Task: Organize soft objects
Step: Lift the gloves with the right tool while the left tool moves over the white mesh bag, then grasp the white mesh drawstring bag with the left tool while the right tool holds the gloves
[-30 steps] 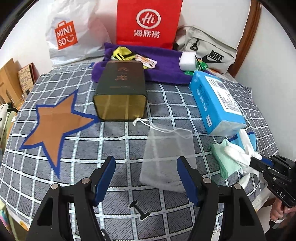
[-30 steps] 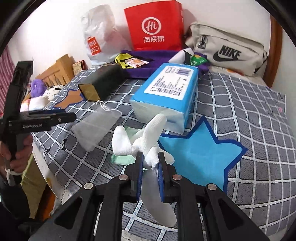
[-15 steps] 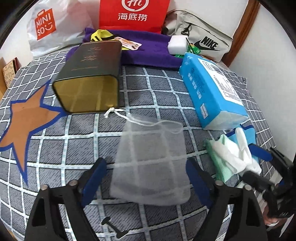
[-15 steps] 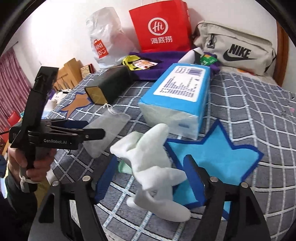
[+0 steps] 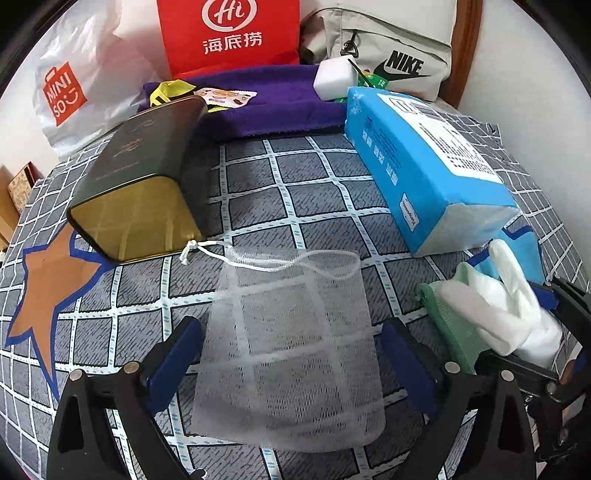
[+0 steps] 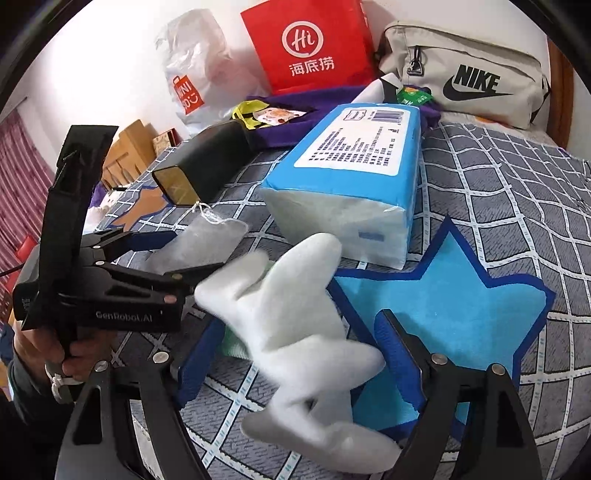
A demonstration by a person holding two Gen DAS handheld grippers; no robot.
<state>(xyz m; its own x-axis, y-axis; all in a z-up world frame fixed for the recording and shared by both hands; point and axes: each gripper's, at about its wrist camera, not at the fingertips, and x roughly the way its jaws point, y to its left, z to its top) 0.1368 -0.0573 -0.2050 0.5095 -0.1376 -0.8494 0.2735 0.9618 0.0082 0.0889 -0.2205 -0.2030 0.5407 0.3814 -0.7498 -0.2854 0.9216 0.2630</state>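
- Two hand-held grippers work over a bed covered in a grey checked cover point(image 5: 303, 192) with pale grid lines; the left hand-held gripper point(image 5: 291, 363) has black arms and blue pads, and its jaws are opening wide, one on each side of the mesh pouch, pads not pressing it.
- Mesh pouch point(image 5: 291, 354): sheer white netting, roughly rectangular, lying flat and limp on the cover so the grid shows through; its white drawstring point(image 5: 207, 248) loops along the top edge and ends in a knot just beside the tin. Nothing can be seen inside it.
- Right hand-held gripper point(image 6: 299, 363): its jaws are opening too, with white socks point(image 6: 295, 332) between the blue pads, not pinched. The socks are soft, thick-knit and crumpled, lying partly over a folded green cloth point(image 5: 454, 325) and the edge of a blue felt star point(image 6: 454, 306).
- Tin point(image 5: 140, 184): a dark, rounded rectangular metal box lying on its side, its gold, shiny end facing the pouch; whether it holds anything cannot be told.
- Tissue pack point(image 5: 424, 173): a long block in glossy blue plastic with a white printed label, lying beside the socks.
- Brown felt star point(image 5: 48, 280) with a blue border lies left of the tin.
- Behind, a purple towel point(image 5: 273, 107) carries a white sponge block point(image 5: 334, 79) and small packets; a red paper bag point(image 5: 229, 35), a white plastic bag point(image 5: 70, 92) and a beige fabric bag point(image 5: 391, 55) stand against the wall.
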